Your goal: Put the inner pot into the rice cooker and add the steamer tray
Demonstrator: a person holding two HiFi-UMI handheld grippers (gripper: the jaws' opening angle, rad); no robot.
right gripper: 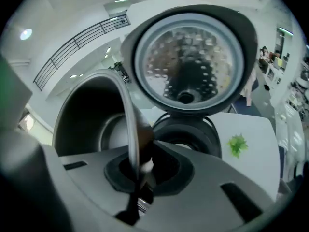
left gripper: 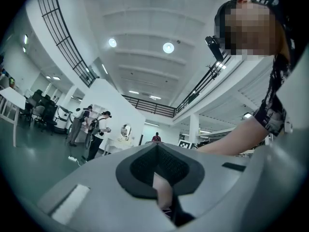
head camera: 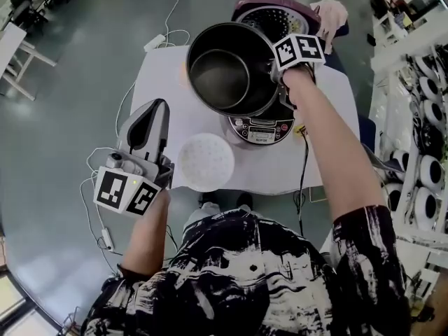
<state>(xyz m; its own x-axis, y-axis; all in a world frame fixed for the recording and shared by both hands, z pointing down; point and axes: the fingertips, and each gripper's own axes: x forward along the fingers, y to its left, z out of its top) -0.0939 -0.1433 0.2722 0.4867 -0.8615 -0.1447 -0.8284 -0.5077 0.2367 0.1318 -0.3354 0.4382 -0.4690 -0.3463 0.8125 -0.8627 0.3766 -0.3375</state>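
A white table (head camera: 157, 82) filled the middle of the head view, seen steeply from above, with grey floor around it. At its far side stood the rice cooker (head camera: 262, 128), its lid (head camera: 273, 16) tipped open and away from the person. The dark inner pot (head camera: 224, 72) was not in the cooker; it hung in the air, overlapping the cooker's left side, mouth facing up toward the camera. The white, perforated steamer tray (head camera: 205, 162) lay flat on the table near the front edge, apart from the cooker and untouched. The right gripper (head camera: 280, 72) was clamped on the pot's rim at its right side. In the right gripper view the thin rim (right gripper: 126, 115) ran between the closed jaws, with the cooker's empty well (right gripper: 186, 139) just beyond and below. The left gripper (head camera: 150, 117) was raised off the table's left side with its jaws pressed together on nothing, pointing up at the ceiling. The step in hand appeared to be the first one, seating the pot. The next move likely called for centring the pot over the well and levelling it before lowering and letting go of the rim — only then could the tray be fetched.
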